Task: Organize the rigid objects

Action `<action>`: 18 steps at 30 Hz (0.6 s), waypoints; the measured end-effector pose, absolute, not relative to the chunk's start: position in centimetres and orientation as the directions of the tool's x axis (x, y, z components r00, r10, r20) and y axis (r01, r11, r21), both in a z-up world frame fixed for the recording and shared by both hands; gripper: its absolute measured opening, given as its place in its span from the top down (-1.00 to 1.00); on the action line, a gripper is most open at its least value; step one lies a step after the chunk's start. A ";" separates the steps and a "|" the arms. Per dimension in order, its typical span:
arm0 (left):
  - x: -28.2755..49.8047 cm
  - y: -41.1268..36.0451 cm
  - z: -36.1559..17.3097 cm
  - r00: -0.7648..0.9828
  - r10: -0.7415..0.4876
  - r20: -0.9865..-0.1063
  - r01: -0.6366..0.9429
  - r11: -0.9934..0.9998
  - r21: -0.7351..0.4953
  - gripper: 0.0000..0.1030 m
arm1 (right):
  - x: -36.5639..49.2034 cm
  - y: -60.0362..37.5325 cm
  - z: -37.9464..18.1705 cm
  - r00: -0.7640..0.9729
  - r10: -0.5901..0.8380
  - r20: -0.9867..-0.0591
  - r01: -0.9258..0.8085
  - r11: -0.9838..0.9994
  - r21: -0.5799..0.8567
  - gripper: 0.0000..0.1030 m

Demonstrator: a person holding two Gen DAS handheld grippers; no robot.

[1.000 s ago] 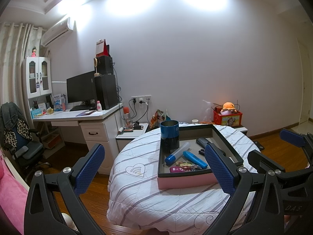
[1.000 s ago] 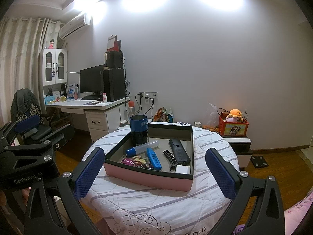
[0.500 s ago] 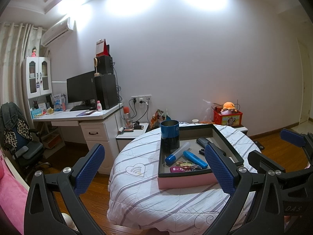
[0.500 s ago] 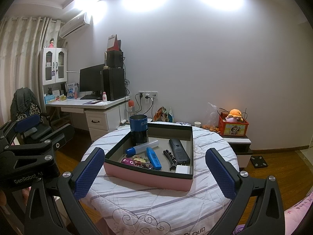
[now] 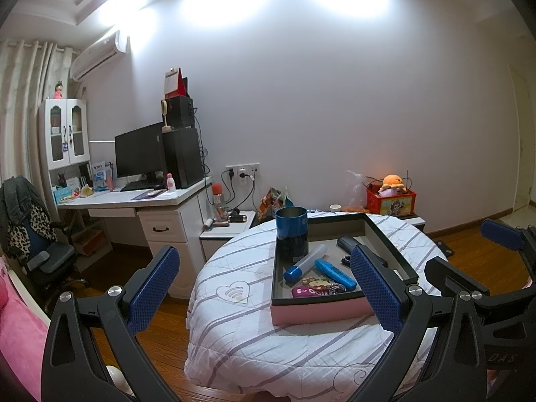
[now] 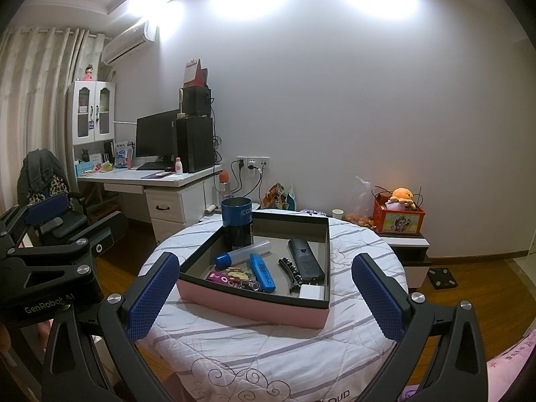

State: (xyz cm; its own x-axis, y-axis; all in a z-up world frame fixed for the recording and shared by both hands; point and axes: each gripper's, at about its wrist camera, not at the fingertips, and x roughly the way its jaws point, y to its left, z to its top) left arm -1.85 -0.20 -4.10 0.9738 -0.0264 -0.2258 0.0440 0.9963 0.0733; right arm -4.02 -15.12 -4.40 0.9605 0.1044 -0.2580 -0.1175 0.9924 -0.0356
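A pink box (image 6: pixel 251 305) with a dark rim sits on a round table (image 6: pixel 268 351) under a striped white cloth. In the box stand a blue cup (image 6: pixel 237 222), a clear tube with a blue cap (image 6: pixel 241 254), a blue marker (image 6: pixel 263 273), a black remote (image 6: pixel 305 259), a black hair clip (image 6: pixel 290 269), a white charger (image 6: pixel 312 291) and a cartoon keychain (image 6: pixel 231 276). My right gripper (image 6: pixel 266 296) is open, held short of the box front. My left gripper (image 5: pixel 268 289) is open, to the left of the box (image 5: pixel 318 313). Neither holds anything.
A white desk (image 5: pixel 134 201) with a monitor and computer tower stands at the left, with an office chair (image 5: pixel 33 241) before it. A low side table (image 6: pixel 407 243) with a red toy box is behind the round table. Wooden floor surrounds it.
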 end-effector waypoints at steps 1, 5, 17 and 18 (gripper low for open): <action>-1.9 -0.1 -4.1 0.974 -0.026 -0.226 0.044 0.996 0.073 -1.00 | -4.1 -15.1 -4.4 0.960 0.104 -0.258 -0.117 0.992 -0.035 -1.00; -1.9 -0.2 -4.1 0.974 -0.026 -0.227 0.044 0.996 0.073 -1.00 | -4.1 -15.1 -4.4 0.960 0.103 -0.259 -0.117 0.992 -0.037 -1.00; -1.8 -0.3 -4.0 0.973 -0.027 -0.228 0.045 0.996 0.074 -1.00 | -3.9 -15.2 -4.3 0.960 0.106 -0.260 -0.119 0.992 -0.037 -1.00; -1.8 -0.3 -4.1 0.973 -0.026 -0.228 0.044 0.996 0.074 -1.00 | -3.9 -15.2 -4.4 0.960 0.106 -0.261 -0.119 0.992 -0.037 -1.00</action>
State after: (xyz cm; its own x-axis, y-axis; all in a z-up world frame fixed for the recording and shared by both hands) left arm -1.81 -0.29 -4.06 0.9733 -0.0262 -0.2281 0.0441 0.9963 0.0739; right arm -3.89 -15.24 -4.35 0.9597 0.1057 -0.2605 -0.1193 0.9922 -0.0373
